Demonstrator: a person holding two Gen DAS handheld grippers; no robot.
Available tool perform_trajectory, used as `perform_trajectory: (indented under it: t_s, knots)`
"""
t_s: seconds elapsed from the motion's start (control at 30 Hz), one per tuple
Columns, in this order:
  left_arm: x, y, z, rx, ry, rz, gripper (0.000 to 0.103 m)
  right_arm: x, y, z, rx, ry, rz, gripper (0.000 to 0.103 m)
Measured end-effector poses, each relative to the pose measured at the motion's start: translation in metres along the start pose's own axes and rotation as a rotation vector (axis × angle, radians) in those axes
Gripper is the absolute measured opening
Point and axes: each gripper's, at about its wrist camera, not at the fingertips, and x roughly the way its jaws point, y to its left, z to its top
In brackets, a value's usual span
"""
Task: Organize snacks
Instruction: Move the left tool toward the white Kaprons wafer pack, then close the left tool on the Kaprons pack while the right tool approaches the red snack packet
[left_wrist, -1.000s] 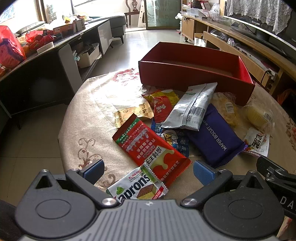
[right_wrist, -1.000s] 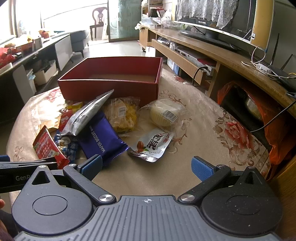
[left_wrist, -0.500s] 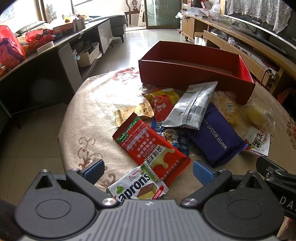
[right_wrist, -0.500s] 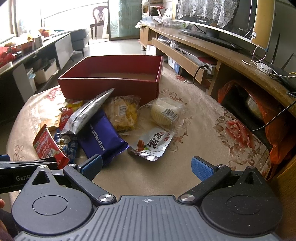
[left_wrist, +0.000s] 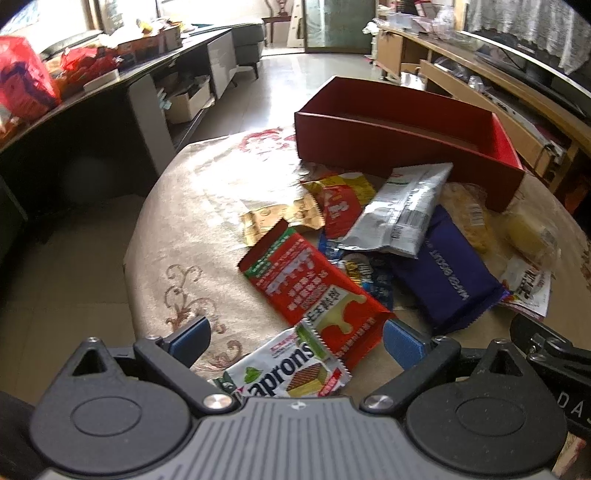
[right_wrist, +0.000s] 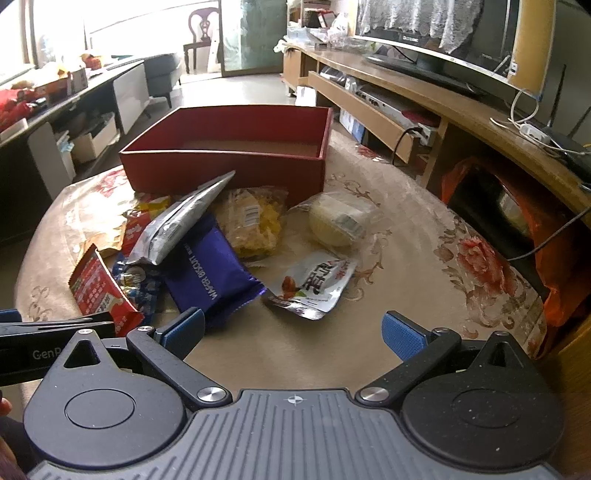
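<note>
The snacks are lying in a loose heap on the round table (right_wrist: 424, 236), just in front of the red box (right_wrist: 229, 166), which is sitting empty as far as its visible floor shows. Nearest the left gripper (left_wrist: 295, 339) are the green-and-white wafer packet (left_wrist: 288, 369) and the long red packet (left_wrist: 314, 284) overlapping it; the purple wafer biscuit pack (right_wrist: 210, 269) and a white pouch (right_wrist: 314, 284) are lying nearer the right gripper (right_wrist: 293, 328).

Compared with a second ago, almost nothing is shifting: the left view is drifting slightly (and blurring), the pile is untouched. Both grippers are hovering spread wide, gripping nothing, so sorting is probably only beginning.
</note>
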Motion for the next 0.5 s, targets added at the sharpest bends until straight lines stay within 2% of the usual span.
perform_trajectory:
  t_s: [0.17, 0.27, 0.37, 0.5]
  knots:
    - [0.008, 0.015, 0.004, -0.054, 0.028, 0.014, 0.100, 0.008, 0.015, 0.008, -0.037, 0.008, 0.022, 0.103]
    - [0.014, 0.023, 0.007, -0.071, 0.057, -0.029, 0.100, 0.012, 0.022, 0.012, -0.054, 0.022, 0.049, 0.103]
    - [0.019, 0.028, 0.009, -0.062, 0.067, -0.033, 0.100, 0.011, 0.017, 0.017, -0.021, 0.035, 0.092, 0.103]
    - [0.026, 0.040, 0.010, -0.103, 0.097, -0.046, 0.100, 0.014, 0.008, 0.019, 0.001, 0.045, 0.083, 0.103]
